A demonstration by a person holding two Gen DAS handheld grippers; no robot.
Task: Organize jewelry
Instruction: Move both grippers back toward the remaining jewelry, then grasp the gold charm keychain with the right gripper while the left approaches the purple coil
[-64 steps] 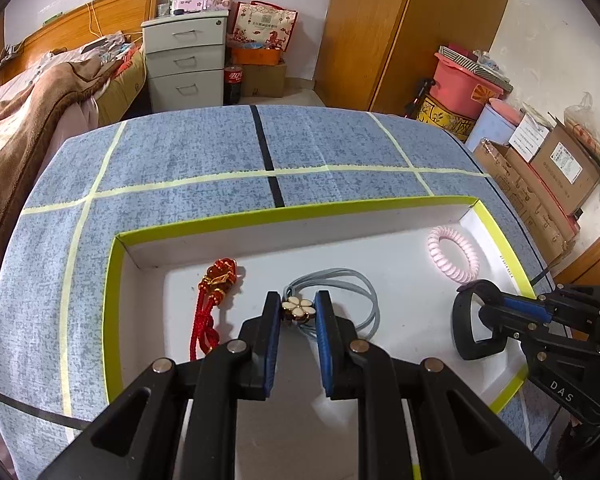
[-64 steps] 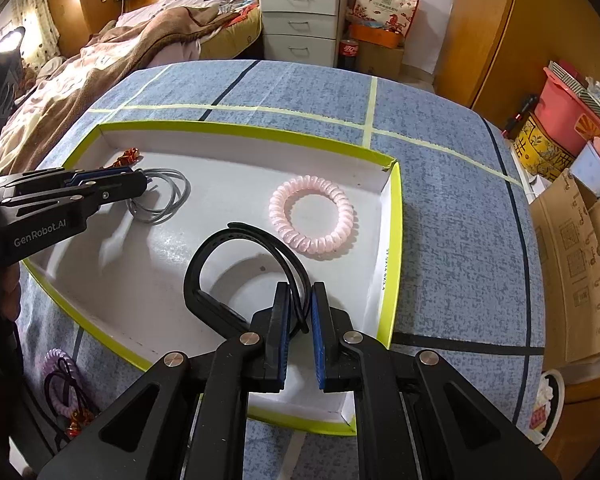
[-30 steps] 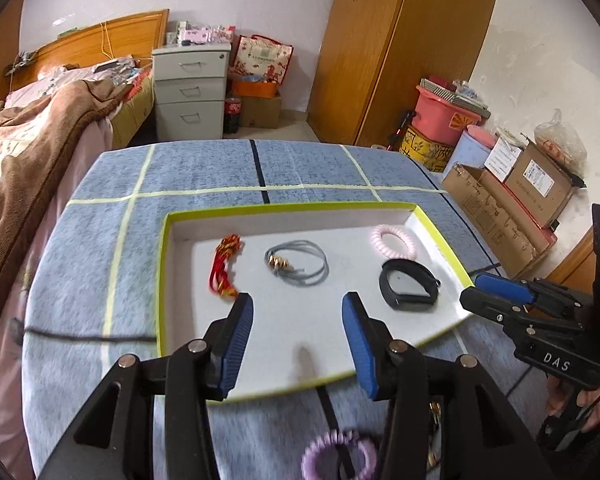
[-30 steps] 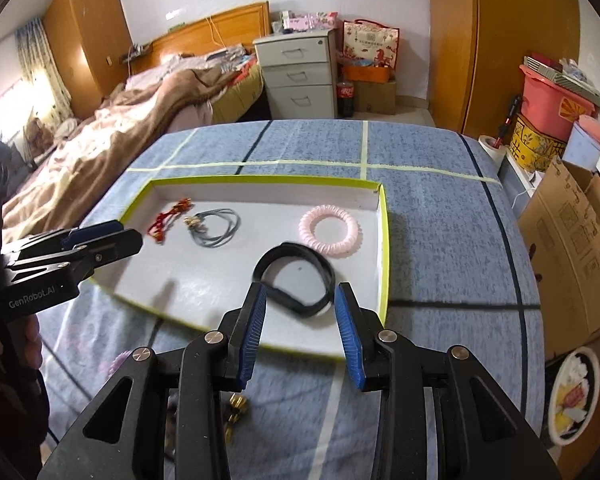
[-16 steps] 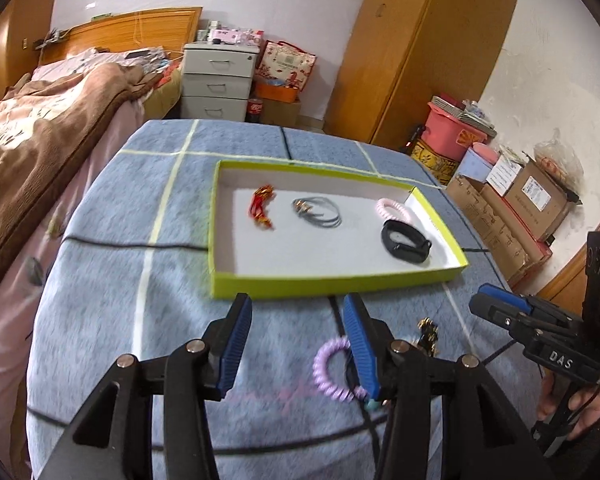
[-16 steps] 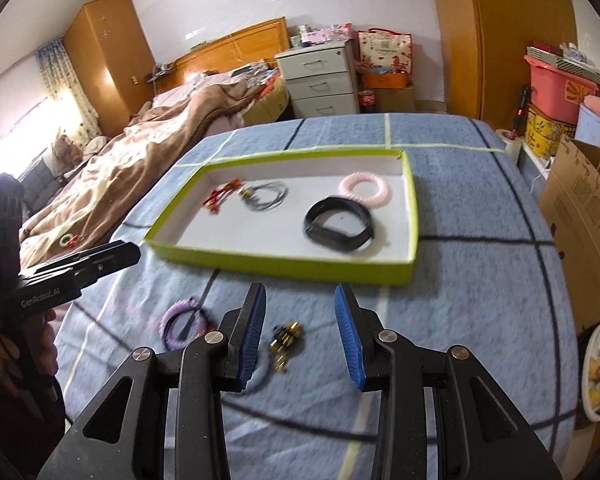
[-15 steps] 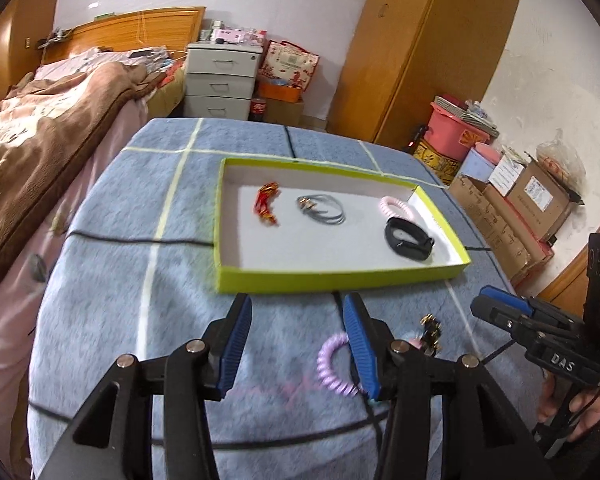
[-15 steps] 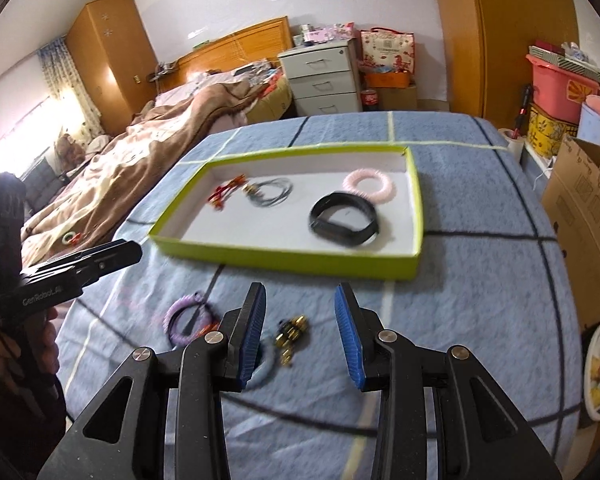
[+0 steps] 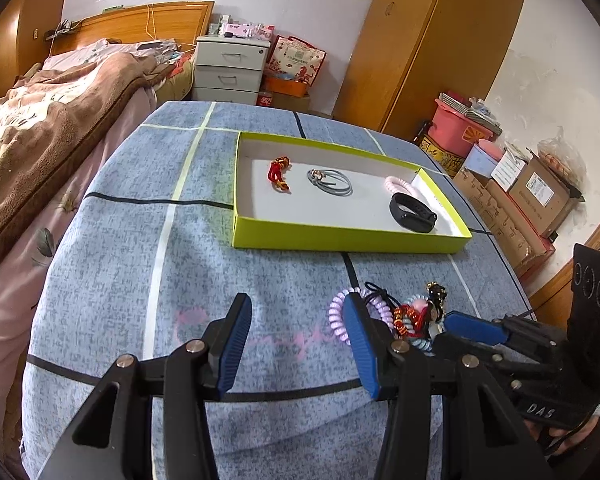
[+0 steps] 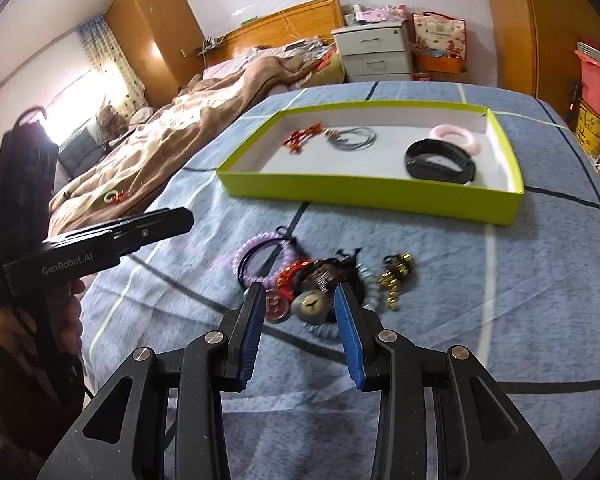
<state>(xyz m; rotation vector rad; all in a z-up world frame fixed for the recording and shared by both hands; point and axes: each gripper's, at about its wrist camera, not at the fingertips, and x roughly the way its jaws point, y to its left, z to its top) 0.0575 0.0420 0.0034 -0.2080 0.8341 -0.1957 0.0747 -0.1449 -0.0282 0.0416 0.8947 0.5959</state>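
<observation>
A yellow-green tray [image 9: 340, 236] on the blue cloth holds a red knotted tassel [image 9: 278, 174], a grey cord bracelet [image 9: 330, 180], a pink coil tie [image 9: 398, 184] and a black band [image 9: 412, 208]. Nearer lies a loose pile: a purple coil tie [image 10: 256, 256], red and gold beads, round charms [image 10: 312, 304] and a gold charm [image 10: 396, 272]. My right gripper [image 10: 299, 300] is open, hovering just over the pile with the round charms seen between its pads. My left gripper [image 9: 296, 312] is open and holds nothing, just left of the purple coil tie [image 9: 338, 316].
A bed with a brown blanket [image 9: 40, 128] runs along the table's left side. Behind the table stand a white drawer unit [image 9: 230, 68] and a wooden wardrobe [image 9: 428, 40]. Cardboard boxes [image 9: 536, 192] and a pink tub crowd the floor at the right.
Both grippers let go of items in the tray, opened, and pulled back to the table's near side. The loose pile came into view, and the right gripper sank over it.
</observation>
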